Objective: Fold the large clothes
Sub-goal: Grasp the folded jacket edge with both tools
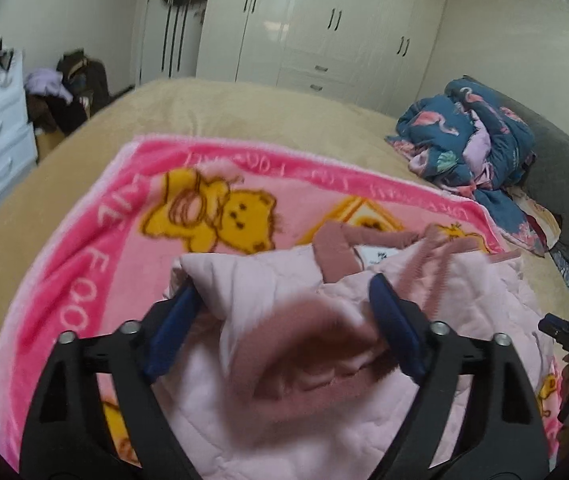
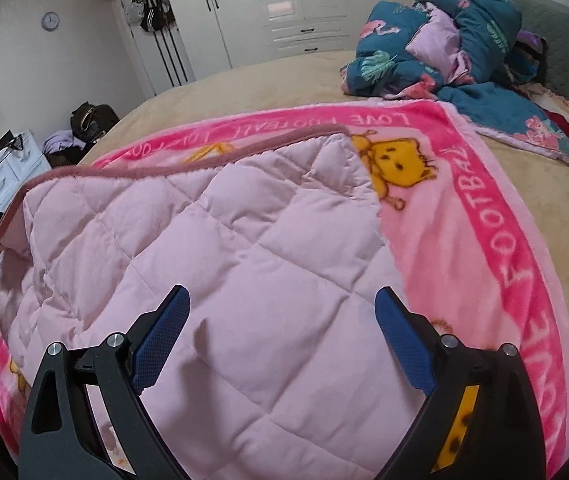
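Pink quilted jacket [image 2: 212, 248] lies on the bear blanket [image 2: 484, 216] across the bed [image 2: 244, 80], directly beneath your left gripper [image 1: 284, 292] and right gripper [image 2: 282, 300], both spread wide, gripping nothing.

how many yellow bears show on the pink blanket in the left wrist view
3 in part or whole: a full bear left of the pink quilted jacket, one peeking behind its collar, and one at the right edge. The jacket may hide more.

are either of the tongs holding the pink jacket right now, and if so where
Nothing is held. The left tongs and right tongs both stand open over the pink jacket, pads not pressing it.
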Tool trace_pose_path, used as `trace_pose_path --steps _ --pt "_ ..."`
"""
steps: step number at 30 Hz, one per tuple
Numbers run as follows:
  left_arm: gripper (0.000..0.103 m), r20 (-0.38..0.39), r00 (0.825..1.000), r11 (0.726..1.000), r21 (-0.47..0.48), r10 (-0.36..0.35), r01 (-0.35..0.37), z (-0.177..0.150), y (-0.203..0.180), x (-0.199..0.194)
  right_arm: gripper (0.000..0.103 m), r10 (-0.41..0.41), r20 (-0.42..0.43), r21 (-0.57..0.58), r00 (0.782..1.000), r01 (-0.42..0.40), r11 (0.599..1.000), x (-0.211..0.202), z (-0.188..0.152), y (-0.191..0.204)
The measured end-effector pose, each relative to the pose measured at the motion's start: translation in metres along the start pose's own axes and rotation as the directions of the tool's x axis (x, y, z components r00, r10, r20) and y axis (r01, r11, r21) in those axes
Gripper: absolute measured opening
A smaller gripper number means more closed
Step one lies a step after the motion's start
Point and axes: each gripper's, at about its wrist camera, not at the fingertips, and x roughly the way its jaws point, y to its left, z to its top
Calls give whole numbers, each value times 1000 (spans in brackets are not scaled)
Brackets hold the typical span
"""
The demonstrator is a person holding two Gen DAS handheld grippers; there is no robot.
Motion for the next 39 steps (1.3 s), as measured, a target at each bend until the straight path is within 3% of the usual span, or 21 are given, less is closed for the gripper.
trace_pose_path --steps 1,4,7,11,12,14,18,19,20,21,22,23,24,30,32,35,39 --pt "91 22 1000 1000 14 6 -7 2 -2 -7 93 -9 16 0 1000 9 1000 -4 0 -1" --pt "94 113 993 998 60 22 -29 3 -6 -39 95 -71 64 -17 995 72 997 -15 -1 -6" --pt "94 124 990 996 59 66 -74 -8 8 -49 98 -133 86 -48 987 137 989 -20 -3 -14" --pt "94 8 996 996 25 87 -88 -40 39 -29 98 -150 67 -52 986 154 987 -16 -8 -26" --pt "94 -60 996 998 2 61 -61 -54 47 -16 98 -140 56 -48 989 143 989 -14 -10 -28" --pt "94 -124 992 999 -44 -9 3 -70 57 -1 98 -118 45 -46 992 120 992 -9 -14 -31" --pt "93 -162 985 997 -42 -67 61 -87 53 17 96 -99 35 -24 995 100 995 2 -19 -33" --pt "77 -158 986 998 -22 -56 53 -87 48 19 90 -86 28 -20 996 87 996 6 -20 -33" --pt "63 -150 988 999 5 -32 33 -87 42 20 64 -65 19 -23 998 66 998 10 -20 -32" --pt "39 -135 991 999 38 7 -2 -85 35 20 43 -64 9 -30 998 64 997 14 -19 -30" --pt "27 -131 991 999 46 14 -8 -85 34 20 36 -94 10 -36 996 94 995 16 -19 -27" --pt "20 -127 992 999 40 14 -9 -82 34 20 23 -80 16 -26 997 80 996 15 -18 -26" --pt "13 -122 992 999 28 22 -18 -78 35 19 19 -69 31 -9 997 69 998 13 -16 -26" --pt "13 -42 998 999 1 39 -39 -40 37 7 14 -70 205 20 976 68 998 -18 29 -19" --pt "13 -23 999 999 -7 47 -47 -25 35 9 14 -79 228 25 970 75 997 -18 47 -17" --pt "13 -11 996 996 13 92 -91 -13 29 25 14 -126 223 23 967 124 992 -2 64 -15" --pt "13 -68 989 991 7 133 -133 -19 36 56 14 -179 144 46 973 174 984 34 63 -22"
